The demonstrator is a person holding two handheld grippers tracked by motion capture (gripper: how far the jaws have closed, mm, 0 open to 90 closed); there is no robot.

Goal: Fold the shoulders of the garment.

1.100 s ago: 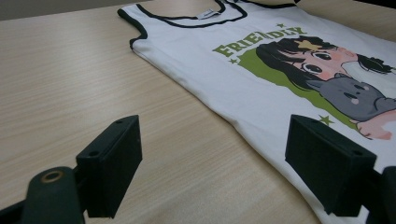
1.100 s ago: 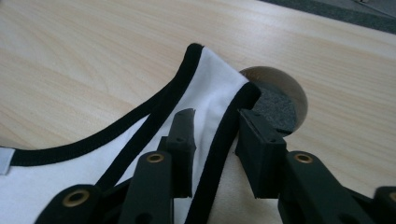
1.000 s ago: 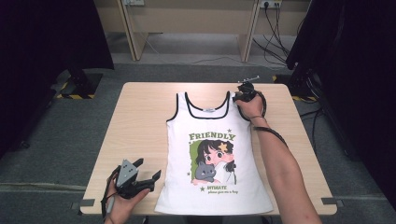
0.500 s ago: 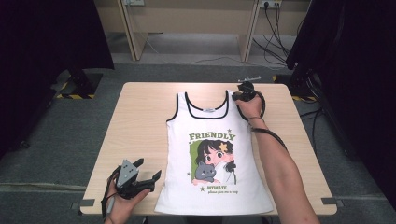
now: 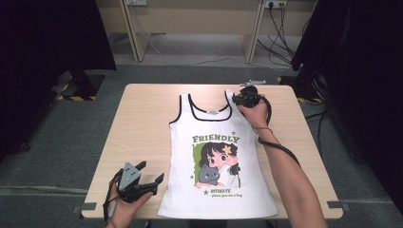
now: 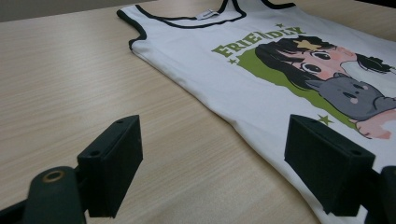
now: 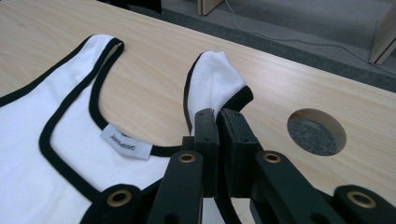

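Observation:
A white tank top (image 5: pixel 216 156) with black trim and a cartoon print lies flat on the wooden table (image 5: pixel 147 114), its neck toward the far side. My right gripper (image 5: pixel 239 99) is at the top's far right corner. In the right gripper view its jaws (image 7: pixel 217 114) are shut on the shoulder strap (image 7: pixel 212 79), which stands up folded above them. My left gripper (image 5: pixel 152 172) rests at the near left, beside the hem. Its jaws (image 6: pixel 212 158) stand wide open over bare wood, with the shirt's side edge (image 6: pixel 261 88) just ahead.
A round cable hole (image 7: pixel 316 131) is cut in the table just beyond the held strap. Bare wood lies left of the shirt. Cables and desk legs (image 5: pixel 252 42) stand on the floor behind the table.
The right hand has risen slightly, lifting the pinched strap off the table. The left hand has stayed put.

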